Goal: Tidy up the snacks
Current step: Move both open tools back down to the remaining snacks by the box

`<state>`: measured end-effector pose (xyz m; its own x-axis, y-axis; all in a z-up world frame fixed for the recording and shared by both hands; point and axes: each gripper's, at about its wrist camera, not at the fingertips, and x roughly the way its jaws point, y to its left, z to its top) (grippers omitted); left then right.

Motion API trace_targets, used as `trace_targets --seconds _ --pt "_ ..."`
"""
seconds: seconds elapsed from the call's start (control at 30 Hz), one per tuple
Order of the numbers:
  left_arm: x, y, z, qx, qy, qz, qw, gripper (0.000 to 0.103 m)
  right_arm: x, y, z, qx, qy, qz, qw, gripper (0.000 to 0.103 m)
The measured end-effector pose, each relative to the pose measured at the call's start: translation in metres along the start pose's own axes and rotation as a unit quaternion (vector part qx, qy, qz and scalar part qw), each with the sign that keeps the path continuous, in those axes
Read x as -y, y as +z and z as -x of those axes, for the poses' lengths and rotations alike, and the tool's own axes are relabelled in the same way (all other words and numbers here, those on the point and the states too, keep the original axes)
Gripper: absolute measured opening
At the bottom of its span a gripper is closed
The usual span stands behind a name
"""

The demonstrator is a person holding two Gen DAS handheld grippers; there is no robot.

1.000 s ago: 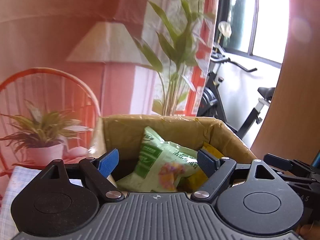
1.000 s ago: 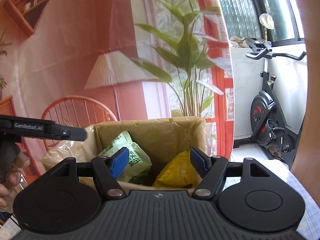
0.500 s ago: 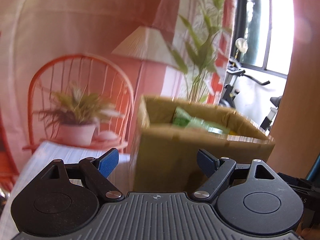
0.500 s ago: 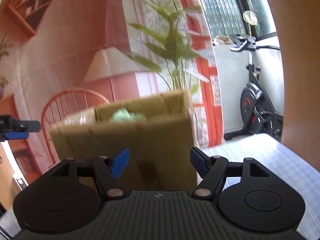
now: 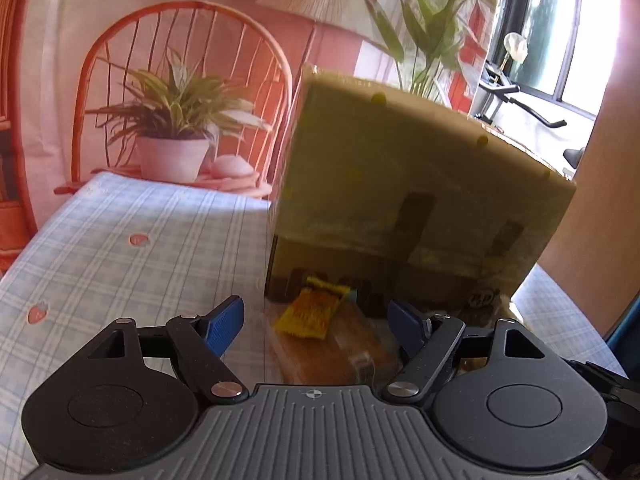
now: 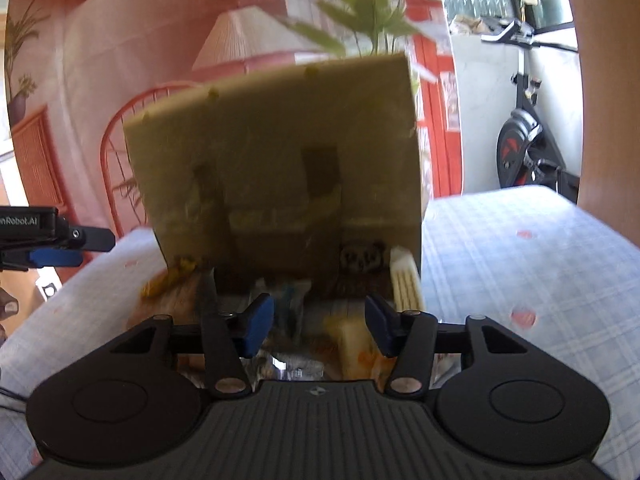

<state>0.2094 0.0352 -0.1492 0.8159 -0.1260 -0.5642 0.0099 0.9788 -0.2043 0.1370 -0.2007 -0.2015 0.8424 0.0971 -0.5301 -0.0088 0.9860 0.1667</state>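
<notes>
A tall cardboard box point(image 5: 420, 200) stands on the checked tablecloth point(image 5: 132, 248) right ahead of both grippers and fills most of the way forward. The snacks lie on the cloth at its foot.

Between the fingers of the left gripper point(image 5: 316, 316), a little ahead of the tips, lies a yellow snack packet point(image 5: 314, 312) on top of a clear-wrapped brown pack point(image 5: 340, 344). The fingers stand spread; they have just been closing a little, and the blue pads do not touch either pack. Left of the left finger the cloth is bare and gives open room up to the far table edge, where a printed backdrop point(image 5: 120, 40) of a chair and a potted plant hangs.

The right gripper point(image 6: 318, 322) has its fingers half spread, having just been closing, over a blurred heap of snack wrappers point(image 6: 296, 312); whether the pads touch any wrapper cannot be told. Ahead of the right finger a pale ridged packet point(image 6: 406, 280) leans at the box corner, beside a bear-face packet point(image 6: 362, 262). Right of the right finger the cloth is free to the table edge, with an exercise bike point(image 6: 524, 136) beyond. Far left of the left finger the other gripper's tip shows.
</notes>
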Motion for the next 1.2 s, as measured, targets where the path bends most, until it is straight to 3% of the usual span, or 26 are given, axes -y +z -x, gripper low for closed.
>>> trace_targets --seconds 0.37,0.53,0.63,1.2 --pt "-0.001 -0.017 -0.004 -0.025 -0.001 0.009 0.9997 0.081 0.025 -0.013 -0.022 -0.041 -0.057 -0.051 0.996 0.054" --pt "0.000 -0.023 -0.004 -0.030 -0.003 0.011 0.9995 0.081 0.027 -0.014 -0.027 -0.053 -0.046 -0.055 0.996 0.054" --pt "0.000 -0.025 -0.006 -0.037 0.000 0.015 0.9992 0.081 0.030 -0.015 -0.034 -0.070 -0.044 -0.061 0.995 0.048" --pt "0.012 -0.020 -0.041 -0.084 0.012 0.029 0.9960 0.081 0.032 -0.017 -0.036 -0.068 -0.012 -0.064 0.996 0.044"
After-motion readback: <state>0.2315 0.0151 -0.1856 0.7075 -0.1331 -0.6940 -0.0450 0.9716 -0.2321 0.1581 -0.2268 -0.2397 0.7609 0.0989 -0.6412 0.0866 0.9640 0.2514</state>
